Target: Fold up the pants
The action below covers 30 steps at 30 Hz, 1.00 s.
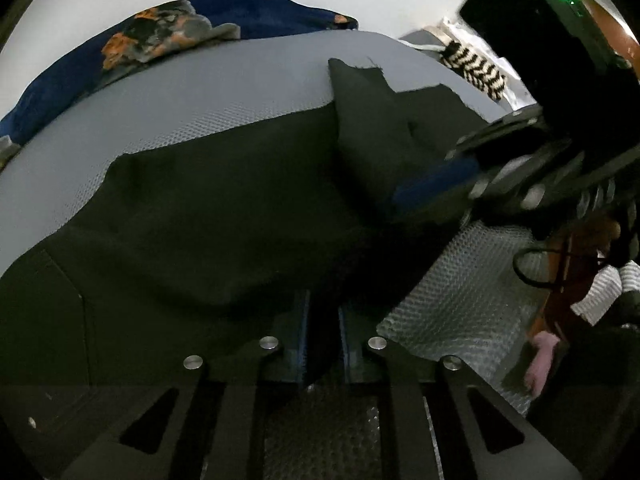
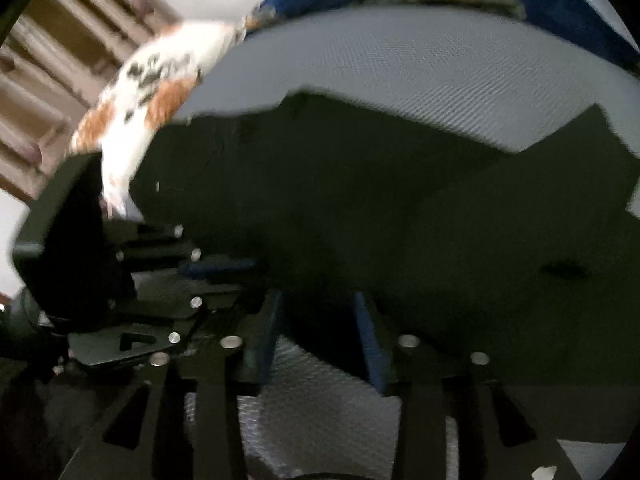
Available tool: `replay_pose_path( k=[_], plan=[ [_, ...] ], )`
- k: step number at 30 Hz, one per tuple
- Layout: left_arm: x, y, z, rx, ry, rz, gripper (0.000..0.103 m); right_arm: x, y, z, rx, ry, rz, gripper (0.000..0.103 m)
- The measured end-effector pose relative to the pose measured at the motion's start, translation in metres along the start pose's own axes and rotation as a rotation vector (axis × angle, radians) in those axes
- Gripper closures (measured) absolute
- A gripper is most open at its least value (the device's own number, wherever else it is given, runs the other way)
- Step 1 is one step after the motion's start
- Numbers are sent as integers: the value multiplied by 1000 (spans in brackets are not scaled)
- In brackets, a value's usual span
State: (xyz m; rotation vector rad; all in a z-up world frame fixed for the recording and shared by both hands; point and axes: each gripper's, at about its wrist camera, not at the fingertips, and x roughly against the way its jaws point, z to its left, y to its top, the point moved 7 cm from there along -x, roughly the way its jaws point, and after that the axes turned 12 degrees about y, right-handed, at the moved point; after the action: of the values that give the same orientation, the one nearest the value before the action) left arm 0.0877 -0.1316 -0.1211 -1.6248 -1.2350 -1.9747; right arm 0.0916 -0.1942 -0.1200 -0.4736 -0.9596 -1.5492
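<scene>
Pants: we see black pants (image 1: 224, 216) of matte, soft cloth spread over the grey surface, with one raised fold standing as a ridge toward the far side; in the right wrist view the same cloth (image 2: 400, 220) fills the middle as a broad dark sheet with angular edges.

Surface: we read it as a grey mattress cover (image 1: 200, 92) with a fine dimpled, mesh-like weave, bare along the far rim.

Left gripper: ours, the left gripper (image 1: 323, 340), is clenched; its blue-edged pads stand nearly together with a dark tongue of the pants cloth pinched between them.

Right gripper: the right gripper (image 2: 320, 336) has its blue pads set apart, released; the hem of the pants lies between them and grey mesh shows below, and we see no pad pressing on the cloth. The frame is blurred.

Far edge: a navy blanket (image 1: 80, 76) with a rumpled orange-and-grey patterned cloth (image 1: 160, 36) on it.

Side: a black-and-white zigzag knit (image 1: 476, 66), and in the right wrist view a white cloth with orange patches (image 2: 160, 84).
</scene>
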Motion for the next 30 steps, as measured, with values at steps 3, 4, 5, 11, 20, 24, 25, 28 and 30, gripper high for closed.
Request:
replay_pose_path(
  k=[3,4,5,11,20,24,25,28,30],
  plan=[
    [2,-1,1,17,-4,-3,91,34,14,-36,-85,-6,-106,62],
    [2,-2,2,26,-8,-2,91,44,18,-51,-124,-10,-142,61],
    [2,-3,3,35,-11,0,91,54,23,-68,-172,-13,-181,61],
    [2,-3,7,82,-23,4,91,97,42,-173,-471,-14,-386,62],
    [0,-5,11,139,-42,22,91,106,51,-243,-685,38,-483,72],
    [-1,-6,14,155,-51,31,91,104,55,-256,-704,33,-485,76],
    [-2,-6,14,157,-53,34,91,104,58,-258,-703,27,-488,76],
    [-2,-6,14,158,-53,38,91,105,68,-268,-702,8,-490,78],
    [-2,-6,13,160,-52,41,91,105,75,-275,-701,-3,-490,79]
  ],
)
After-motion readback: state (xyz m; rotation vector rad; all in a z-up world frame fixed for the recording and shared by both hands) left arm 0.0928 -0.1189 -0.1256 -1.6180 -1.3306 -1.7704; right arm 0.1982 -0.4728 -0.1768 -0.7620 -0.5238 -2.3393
